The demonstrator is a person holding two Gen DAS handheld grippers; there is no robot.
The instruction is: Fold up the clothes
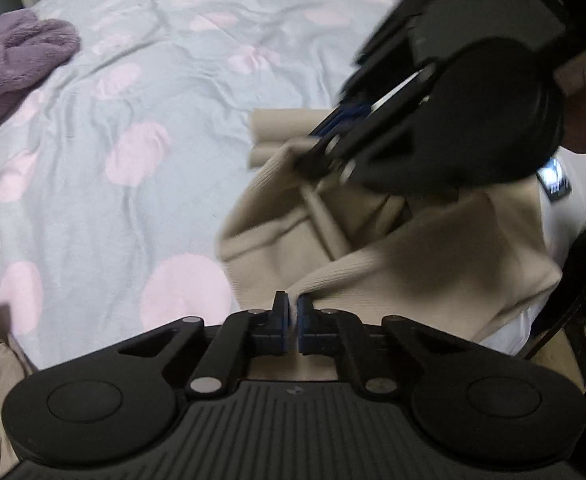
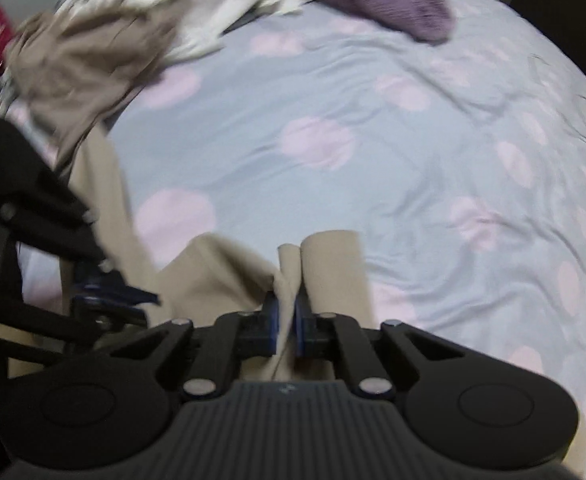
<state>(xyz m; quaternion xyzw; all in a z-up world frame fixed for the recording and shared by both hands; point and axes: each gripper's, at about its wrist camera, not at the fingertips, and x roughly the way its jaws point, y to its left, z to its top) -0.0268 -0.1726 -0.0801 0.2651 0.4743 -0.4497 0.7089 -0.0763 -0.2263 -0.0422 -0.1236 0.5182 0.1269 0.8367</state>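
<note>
Both grippers pinch the same beige garment (image 1: 393, 248), which lies bunched at the lower right of the left wrist view, on the blue bedsheet (image 1: 133, 100) with pink spots.

Left gripper (image 1: 291, 312): jaws clamped on a fold of the beige cloth at bottom centre.

Right gripper (image 2: 287, 312): jaws clenched on another edge of the cloth, fabric standing up between the pads. Probably two corners held so the piece can be lifted and laid flat.

Purple fleece item (image 1: 17, 60) sits at upper left, well apart. More unfolded clothes (image 2: 93, 40) are heaped at upper left of the right wrist view, likely awaiting their turn.
</note>
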